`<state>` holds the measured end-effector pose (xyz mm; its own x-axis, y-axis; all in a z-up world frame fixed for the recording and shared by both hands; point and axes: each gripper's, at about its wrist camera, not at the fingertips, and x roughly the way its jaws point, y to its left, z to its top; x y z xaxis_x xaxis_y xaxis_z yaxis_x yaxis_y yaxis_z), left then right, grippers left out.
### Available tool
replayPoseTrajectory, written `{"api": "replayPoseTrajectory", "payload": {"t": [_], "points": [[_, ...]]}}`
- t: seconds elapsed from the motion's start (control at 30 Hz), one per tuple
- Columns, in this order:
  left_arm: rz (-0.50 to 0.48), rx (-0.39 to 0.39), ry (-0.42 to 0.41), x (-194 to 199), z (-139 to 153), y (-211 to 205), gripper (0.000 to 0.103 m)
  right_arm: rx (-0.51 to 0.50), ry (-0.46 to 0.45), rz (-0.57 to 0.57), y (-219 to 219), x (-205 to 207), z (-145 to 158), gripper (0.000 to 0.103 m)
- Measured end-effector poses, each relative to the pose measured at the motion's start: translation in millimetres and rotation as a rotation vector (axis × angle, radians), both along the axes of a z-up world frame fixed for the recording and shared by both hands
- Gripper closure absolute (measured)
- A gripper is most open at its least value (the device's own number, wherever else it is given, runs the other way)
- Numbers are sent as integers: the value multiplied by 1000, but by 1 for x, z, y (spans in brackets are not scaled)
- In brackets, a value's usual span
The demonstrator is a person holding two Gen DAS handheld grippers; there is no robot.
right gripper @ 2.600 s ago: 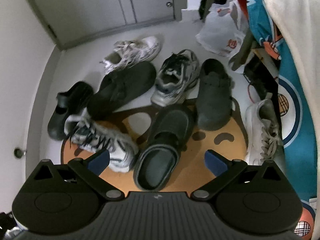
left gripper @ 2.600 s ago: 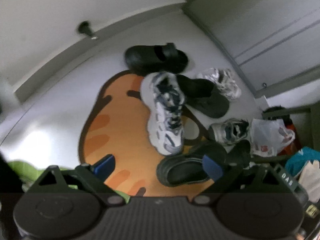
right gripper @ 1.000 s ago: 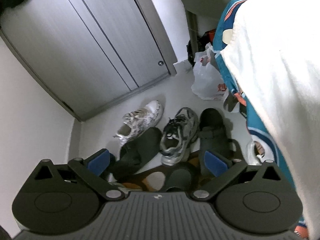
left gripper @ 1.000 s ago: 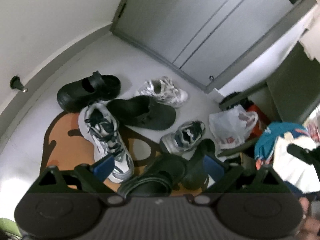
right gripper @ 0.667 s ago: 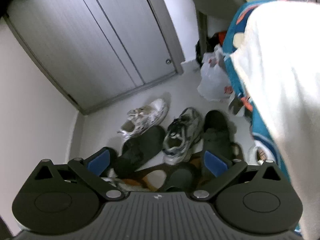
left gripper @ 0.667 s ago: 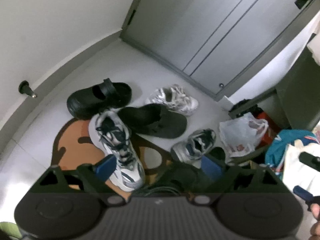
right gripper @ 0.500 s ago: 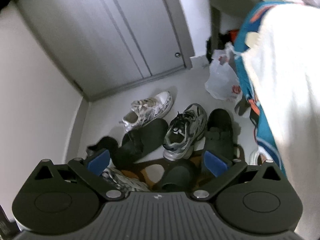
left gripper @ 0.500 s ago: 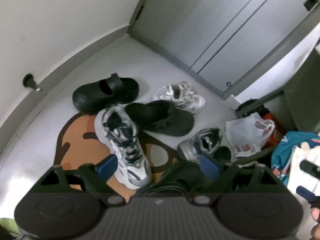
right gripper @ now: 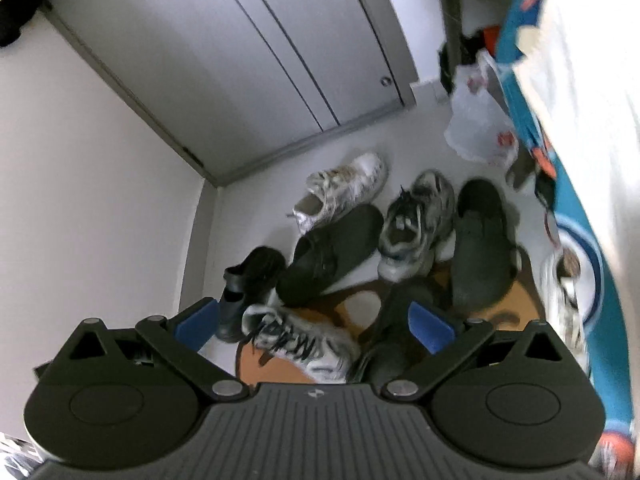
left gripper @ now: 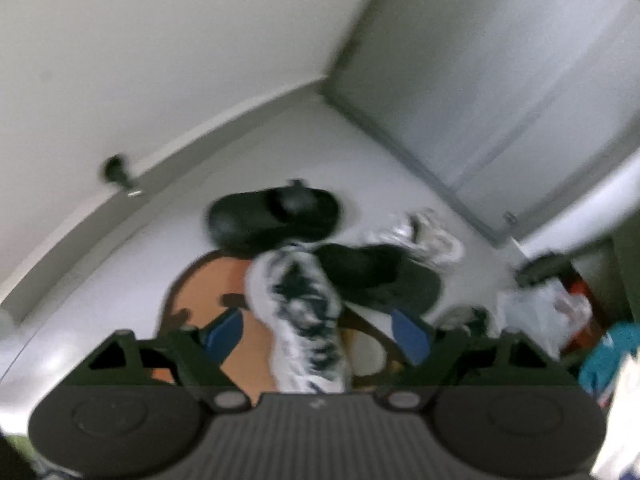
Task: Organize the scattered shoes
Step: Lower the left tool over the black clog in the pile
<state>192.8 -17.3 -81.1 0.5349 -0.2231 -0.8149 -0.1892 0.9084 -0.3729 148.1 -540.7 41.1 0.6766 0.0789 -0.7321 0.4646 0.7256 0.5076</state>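
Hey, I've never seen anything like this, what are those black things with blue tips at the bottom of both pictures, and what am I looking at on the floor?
Those are hand-held grippers: a person carries one in each hand, each with a fisheye camera looking along its two blue-padded fingers.

One picture is from the left gripper, blurred. Its jaws are closing, with a white sneaker lying on the floor between them, not yet pinched.

The other is from the right gripper, open and holding nothing.

On the floor lies an orange mat with scattered shoes: the white sneaker, black clogs, a grey sneaker and a pale sneaker. A plastic bag sits near the grey doors.
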Motion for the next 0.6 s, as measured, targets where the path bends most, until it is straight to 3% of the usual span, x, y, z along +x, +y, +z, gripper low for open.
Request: {"api": "replayPoseTrajectory", "payload": {"t": [0.27, 0.4, 0.6], "points": [[25, 81, -9, -4, 6, 11, 20, -15, 35, 105, 10, 6, -15, 0], [27, 86, -19, 0, 8, 6, 20, -69, 3, 170, 16, 5, -9, 0], [2, 65, -5, 9, 4, -2, 19, -145, -24, 175, 16, 4, -4, 0]]}}
